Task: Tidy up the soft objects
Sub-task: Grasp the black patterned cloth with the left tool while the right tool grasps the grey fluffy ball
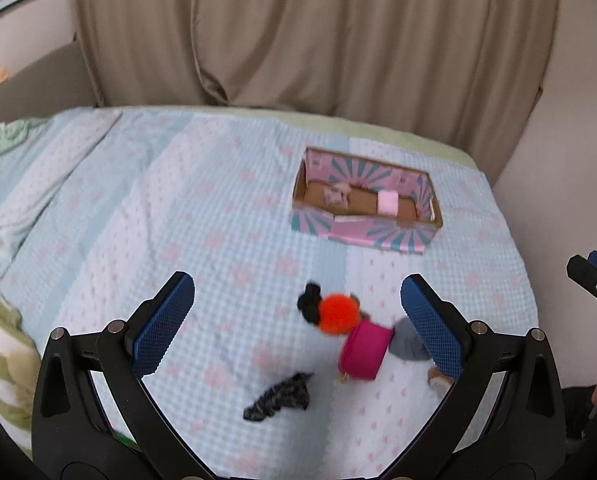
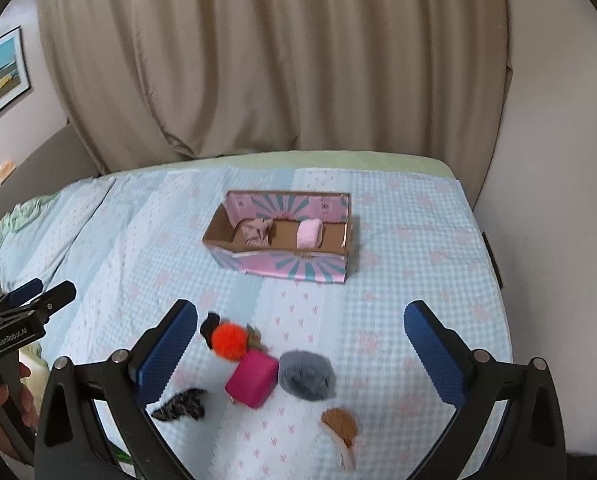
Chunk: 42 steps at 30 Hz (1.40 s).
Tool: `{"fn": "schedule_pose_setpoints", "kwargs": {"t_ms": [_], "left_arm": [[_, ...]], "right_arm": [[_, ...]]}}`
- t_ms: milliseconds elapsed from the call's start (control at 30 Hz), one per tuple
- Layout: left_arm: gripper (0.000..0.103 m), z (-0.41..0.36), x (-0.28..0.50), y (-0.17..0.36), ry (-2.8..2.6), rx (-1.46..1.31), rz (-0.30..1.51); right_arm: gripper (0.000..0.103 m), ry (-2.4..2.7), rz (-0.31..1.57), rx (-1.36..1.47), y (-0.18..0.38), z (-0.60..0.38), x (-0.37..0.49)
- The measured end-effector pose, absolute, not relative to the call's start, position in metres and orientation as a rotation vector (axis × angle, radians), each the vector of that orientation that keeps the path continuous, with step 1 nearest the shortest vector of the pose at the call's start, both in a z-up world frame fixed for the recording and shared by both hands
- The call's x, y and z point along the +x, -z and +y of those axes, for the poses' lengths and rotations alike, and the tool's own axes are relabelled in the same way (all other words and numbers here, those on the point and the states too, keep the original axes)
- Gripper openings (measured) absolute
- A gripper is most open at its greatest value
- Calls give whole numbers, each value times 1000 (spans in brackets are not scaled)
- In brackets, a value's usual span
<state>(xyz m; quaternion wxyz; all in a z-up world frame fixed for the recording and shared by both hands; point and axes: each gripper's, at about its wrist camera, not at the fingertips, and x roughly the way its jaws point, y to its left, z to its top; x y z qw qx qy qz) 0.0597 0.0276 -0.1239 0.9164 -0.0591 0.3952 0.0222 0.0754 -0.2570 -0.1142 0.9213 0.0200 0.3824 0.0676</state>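
Note:
A pink and teal cardboard box stands on the bed, holding a pale pink folded piece and a patterned pink piece. Nearer lie an orange pompom on a black item, a magenta roll, a grey fluffy piece, a dark patterned cloth and a brown and white item. My left gripper is open above the pile. My right gripper is open above it too.
The bed has a light blue checked cover. Beige curtains hang behind it, with a wall at the right. A rumpled green striped blanket lies at the left edge. A framed picture hangs at the left.

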Motion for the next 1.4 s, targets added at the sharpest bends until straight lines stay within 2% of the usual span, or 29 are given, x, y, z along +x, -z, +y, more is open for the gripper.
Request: {"fn": "schedule_pose_setpoints", "kwargs": {"t_ms": [333, 800, 1067, 1167, 1233, 1300, 1367, 1400], "left_arm": [[103, 14, 22, 239, -3, -137, 899], [101, 3, 29, 397, -20, -112, 963], [95, 7, 32, 433, -47, -88, 1001], [90, 10, 34, 441, -50, -92, 1022], [83, 11, 35, 446, -54, -83, 1031], [75, 12, 36, 448, -60, -71, 1042], [71, 14, 37, 450, -61, -64, 1054], [67, 16, 37, 450, -56, -68, 1055]], "right_arm": [[103, -198, 860, 7, 211, -250, 59], [103, -203, 915, 13, 352, -239, 109], [103, -218, 975, 28, 393, -241, 128], [103, -216, 1000, 41, 403, -244, 134], [103, -217, 1009, 66, 407, -246, 137], [93, -225, 1019, 97, 411, -248, 140], [75, -240, 1049, 111, 417, -247, 145], [74, -239, 1056, 112, 419, -246, 146]]}}
